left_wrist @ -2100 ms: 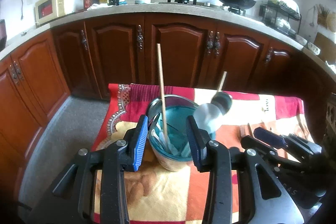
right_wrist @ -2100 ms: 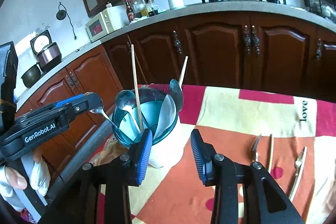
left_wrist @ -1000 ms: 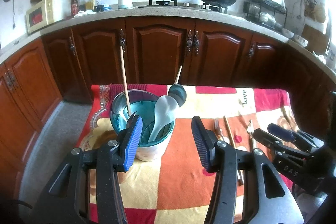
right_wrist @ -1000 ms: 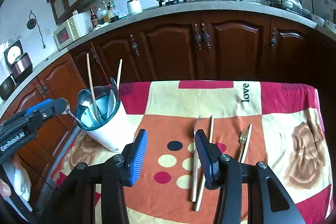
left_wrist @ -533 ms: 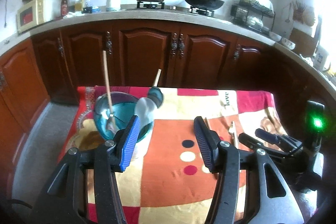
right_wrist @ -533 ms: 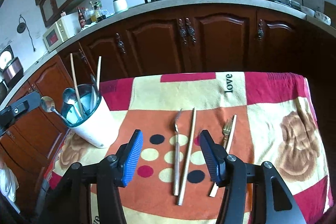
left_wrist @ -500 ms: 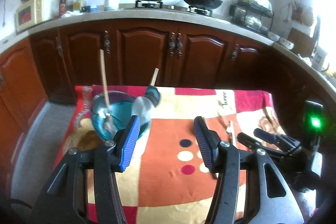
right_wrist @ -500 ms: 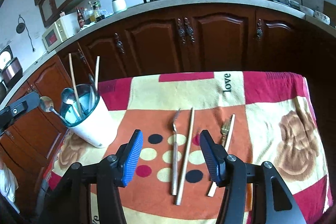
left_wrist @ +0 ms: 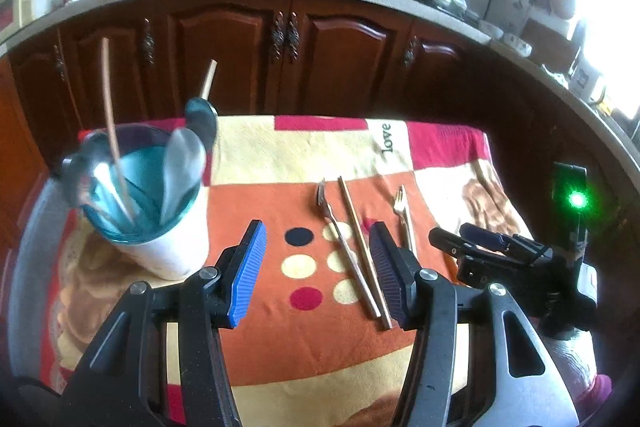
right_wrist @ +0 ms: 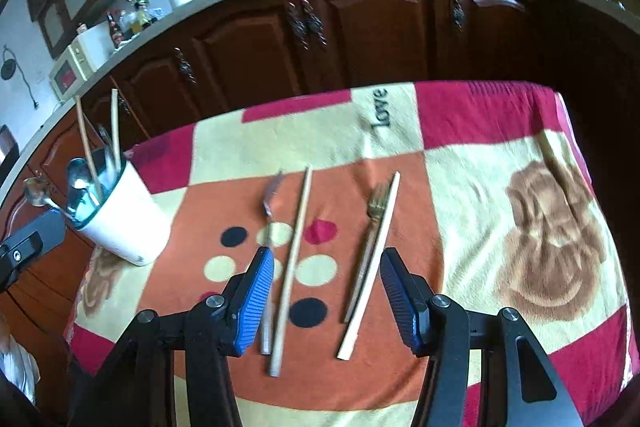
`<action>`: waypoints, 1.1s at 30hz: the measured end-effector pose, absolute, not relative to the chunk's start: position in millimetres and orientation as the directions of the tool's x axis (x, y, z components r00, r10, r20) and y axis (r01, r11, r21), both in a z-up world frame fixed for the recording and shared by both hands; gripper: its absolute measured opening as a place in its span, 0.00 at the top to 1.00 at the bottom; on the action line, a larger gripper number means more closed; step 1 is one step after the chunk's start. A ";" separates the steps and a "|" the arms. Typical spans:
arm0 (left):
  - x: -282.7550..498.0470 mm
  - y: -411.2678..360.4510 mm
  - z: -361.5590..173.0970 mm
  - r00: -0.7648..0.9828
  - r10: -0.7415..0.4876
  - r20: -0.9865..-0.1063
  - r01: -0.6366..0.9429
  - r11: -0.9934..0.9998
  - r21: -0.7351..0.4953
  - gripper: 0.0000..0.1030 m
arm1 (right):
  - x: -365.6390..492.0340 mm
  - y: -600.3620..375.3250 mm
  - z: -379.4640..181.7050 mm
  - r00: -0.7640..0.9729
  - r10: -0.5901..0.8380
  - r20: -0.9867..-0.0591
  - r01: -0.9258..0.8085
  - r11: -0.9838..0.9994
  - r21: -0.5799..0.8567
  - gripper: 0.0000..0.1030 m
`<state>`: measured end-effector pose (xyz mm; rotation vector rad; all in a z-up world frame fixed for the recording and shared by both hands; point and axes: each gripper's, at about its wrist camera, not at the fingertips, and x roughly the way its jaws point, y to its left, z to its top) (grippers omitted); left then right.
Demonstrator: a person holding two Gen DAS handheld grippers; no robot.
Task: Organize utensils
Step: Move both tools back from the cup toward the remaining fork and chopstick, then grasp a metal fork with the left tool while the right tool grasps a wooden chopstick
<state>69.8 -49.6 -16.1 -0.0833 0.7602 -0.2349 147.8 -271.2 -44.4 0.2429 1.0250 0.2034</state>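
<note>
A white utensil cup with a teal inside (left_wrist: 160,243) (right_wrist: 124,219) stands at the left of the patterned cloth and holds several spoons and two chopsticks. A silver fork (right_wrist: 267,251) (left_wrist: 338,239), a chopstick (right_wrist: 294,259) (left_wrist: 362,247), a gold fork (right_wrist: 370,239) (left_wrist: 403,219) and a second chopstick (right_wrist: 374,267) lie side by side mid-cloth. My right gripper (right_wrist: 326,295) is open and empty, hovering over the near ends of these utensils. My left gripper (left_wrist: 316,271) is open and empty, right of the cup.
The cloth-covered table (right_wrist: 520,227) ends at dark wooden kitchen cabinets (right_wrist: 360,31) behind. The right gripper also shows at the right of the left wrist view (left_wrist: 500,255). The left gripper's tip shows at the left edge of the right wrist view (right_wrist: 28,243).
Both grippers have drawn back from the cup and swung right. The right gripper has come closer over the loose forks and chopsticks. Both stayed open.
</note>
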 end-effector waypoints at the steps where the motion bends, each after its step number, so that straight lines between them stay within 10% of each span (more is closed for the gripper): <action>1: 73.1 -53.2 -19.0 0.694 -0.241 -0.679 0.183 0.971 -0.157 0.48 | 149.1 -273.6 -47.5 0.500 0.279 -0.820 -0.048 0.954 0.295 0.48; 33: 171.5 -86.1 -100.0 0.519 -0.270 -0.811 0.110 0.962 -0.249 0.48 | 244.7 -291.8 -138.8 0.365 0.189 -0.912 -0.058 0.982 0.180 0.64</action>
